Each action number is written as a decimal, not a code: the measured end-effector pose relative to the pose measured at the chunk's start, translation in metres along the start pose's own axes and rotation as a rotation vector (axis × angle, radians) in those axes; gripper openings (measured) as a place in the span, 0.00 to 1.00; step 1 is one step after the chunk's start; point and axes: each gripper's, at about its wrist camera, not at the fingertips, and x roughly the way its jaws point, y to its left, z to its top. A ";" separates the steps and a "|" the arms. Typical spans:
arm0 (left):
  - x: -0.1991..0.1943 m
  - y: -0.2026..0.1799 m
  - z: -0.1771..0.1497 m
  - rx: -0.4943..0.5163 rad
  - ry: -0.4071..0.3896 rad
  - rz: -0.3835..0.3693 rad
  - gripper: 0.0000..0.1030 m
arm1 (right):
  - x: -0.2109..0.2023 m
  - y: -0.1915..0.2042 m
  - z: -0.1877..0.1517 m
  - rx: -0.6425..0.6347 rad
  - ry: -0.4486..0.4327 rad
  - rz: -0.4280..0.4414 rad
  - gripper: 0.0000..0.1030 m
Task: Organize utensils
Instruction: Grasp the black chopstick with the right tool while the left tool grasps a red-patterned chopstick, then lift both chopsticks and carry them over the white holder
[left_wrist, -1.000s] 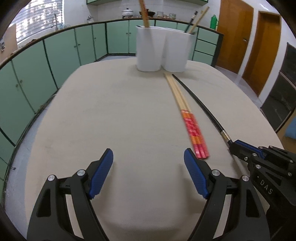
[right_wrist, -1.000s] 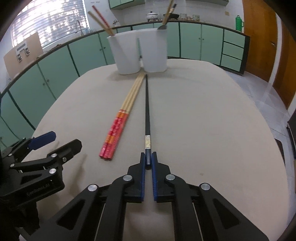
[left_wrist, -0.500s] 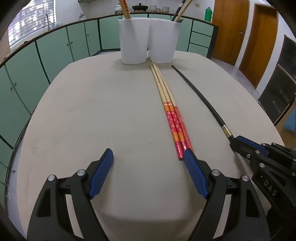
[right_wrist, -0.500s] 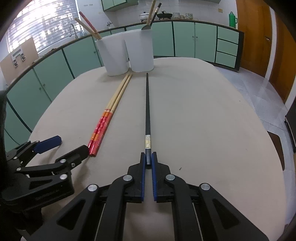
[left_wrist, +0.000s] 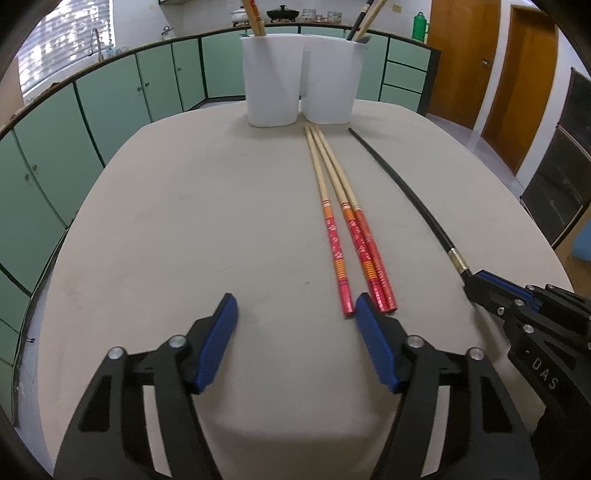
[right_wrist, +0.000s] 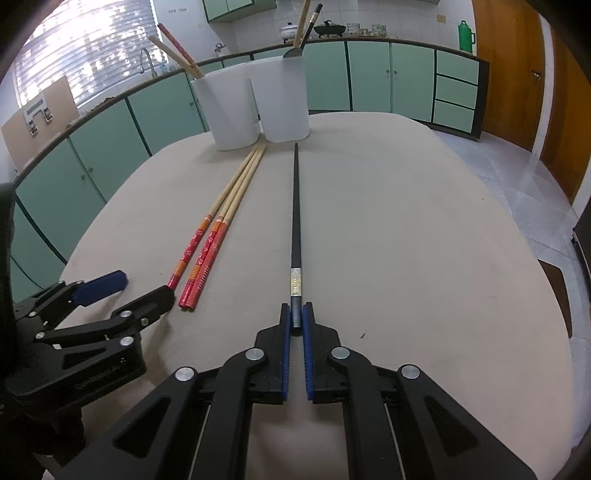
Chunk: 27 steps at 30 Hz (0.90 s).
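Note:
Three red-handled wooden chopsticks (left_wrist: 354, 229) lie side by side on the beige table (left_wrist: 184, 221), tips toward two white holders (left_wrist: 273, 81). My left gripper (left_wrist: 295, 306) hovers at their red ends with its jaws closing. The leftmost chopstick's end sits just inside the right pad (left_wrist: 369, 321), and no pad presses on it. My right gripper (right_wrist: 296, 317) is shut on the back end of a long black chopstick (right_wrist: 295, 221) that lies flat on the table. The left gripper (right_wrist: 136, 291) also shows in the right wrist view, beside the red chopsticks (right_wrist: 214, 229).
The left holder (right_wrist: 232, 110) carries red-ended chopsticks; the right holder (right_wrist: 280, 99) carries a black chopstick, a wooden one and a grey utensil. Green cabinets (left_wrist: 110, 96) ring the table and wooden doors (left_wrist: 461, 55) stand at the right. The table's near edge lies under both grippers.
The left gripper has swung right, so the red chopstick ends now sit at its right pad, and its jaws have narrowed. The right gripper stays shut on the black chopstick.

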 end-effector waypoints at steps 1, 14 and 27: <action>0.000 0.000 0.001 0.001 -0.002 -0.007 0.54 | 0.000 -0.001 0.000 0.003 0.001 0.005 0.07; -0.001 -0.008 0.000 0.007 -0.010 -0.063 0.05 | 0.000 -0.002 0.000 -0.002 0.002 0.015 0.06; -0.045 0.003 0.014 0.020 -0.105 -0.043 0.05 | -0.029 -0.002 0.015 -0.033 -0.071 0.014 0.06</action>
